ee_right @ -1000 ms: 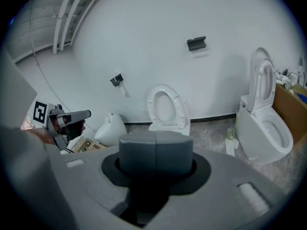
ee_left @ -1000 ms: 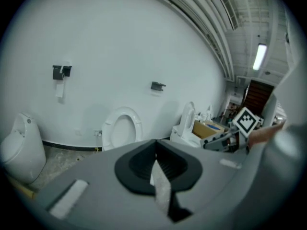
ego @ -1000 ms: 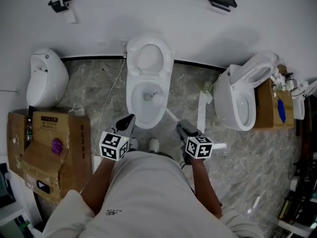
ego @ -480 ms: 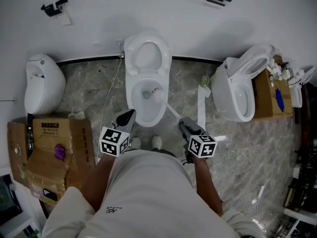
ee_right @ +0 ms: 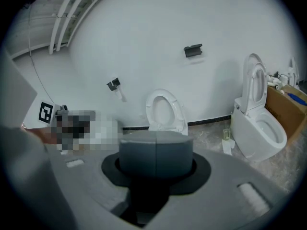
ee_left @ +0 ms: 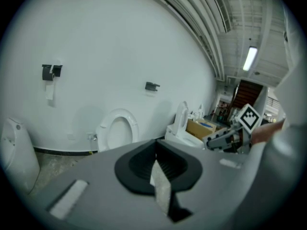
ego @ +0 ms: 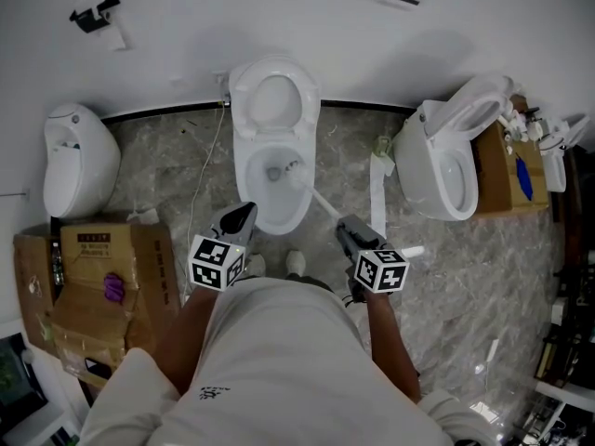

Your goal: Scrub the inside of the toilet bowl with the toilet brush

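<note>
Right gripper [ego: 344, 228] jaws closed on the thin white plastic handle of the toilet brush [ego: 320, 202]. The stub end of the handle sticks out past the gripper on its right side. Brush head sits low inside the glossy white ceramic oval toilet bowl [ego: 244, 190], by the drain, with the ring seat [ego: 275, 72] tipped up against the wall. Left gripper [ego: 242, 216] jaws pressed together, empty, hovering just beside the bowl's front rim. Floor [ego: 177, 156] is grey veined stone.
</note>
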A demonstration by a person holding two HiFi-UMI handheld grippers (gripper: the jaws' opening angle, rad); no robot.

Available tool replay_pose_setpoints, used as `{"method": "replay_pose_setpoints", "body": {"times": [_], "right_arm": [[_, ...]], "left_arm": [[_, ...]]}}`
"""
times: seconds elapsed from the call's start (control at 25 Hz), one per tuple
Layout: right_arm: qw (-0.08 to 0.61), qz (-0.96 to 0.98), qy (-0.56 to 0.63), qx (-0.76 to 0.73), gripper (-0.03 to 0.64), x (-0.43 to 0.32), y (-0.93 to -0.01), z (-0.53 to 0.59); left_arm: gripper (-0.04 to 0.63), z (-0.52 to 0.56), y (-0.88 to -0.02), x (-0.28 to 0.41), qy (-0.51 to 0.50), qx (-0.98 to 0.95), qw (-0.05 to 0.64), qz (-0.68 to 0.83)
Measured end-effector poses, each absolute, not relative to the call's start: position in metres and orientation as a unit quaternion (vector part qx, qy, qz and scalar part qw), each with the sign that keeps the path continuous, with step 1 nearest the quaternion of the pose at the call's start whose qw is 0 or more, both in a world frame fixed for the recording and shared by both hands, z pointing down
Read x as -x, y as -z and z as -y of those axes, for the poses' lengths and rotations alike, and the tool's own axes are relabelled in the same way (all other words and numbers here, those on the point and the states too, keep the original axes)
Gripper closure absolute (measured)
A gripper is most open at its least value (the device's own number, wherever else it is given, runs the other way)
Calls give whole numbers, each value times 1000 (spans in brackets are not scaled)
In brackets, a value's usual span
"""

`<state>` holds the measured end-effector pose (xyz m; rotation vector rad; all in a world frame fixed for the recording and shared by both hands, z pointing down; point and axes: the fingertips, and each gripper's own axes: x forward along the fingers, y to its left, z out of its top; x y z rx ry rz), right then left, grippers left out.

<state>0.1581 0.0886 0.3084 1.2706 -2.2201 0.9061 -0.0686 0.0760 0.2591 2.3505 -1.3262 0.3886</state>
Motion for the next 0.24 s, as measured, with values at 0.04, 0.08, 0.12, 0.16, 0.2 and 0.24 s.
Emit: {"method": "replay_pose_setpoints", "body": {"times": [0.04, 0.08, 0.12, 0.16, 0.2, 0.24], "right_arm": [[212, 800, -326, -458, 471, -158, -308, -88], [211, 800, -325, -458, 471, -158, -307, -87], [210, 801, -324, -458, 471, -158, -306, -86], [209, 801, -323, -458, 472, -158, -305, -85], [209, 802, -323, -458, 471, -158, -305, -84], [208, 802, -322, -457, 471, -158, -305, -83]], "left_arm": [[602, -76, -259, 68, -140, -844, 206, 476], [603, -75, -259, 68, -140, -844, 206, 476], [602, -75, -259, 68, -140, -844, 206, 475], [602, -74, -259, 67, -140, -844, 205, 475], [602, -73, -258, 67, -140, -844, 204, 475], [601, -72, -258, 66, -140, -845, 204, 475]]}}
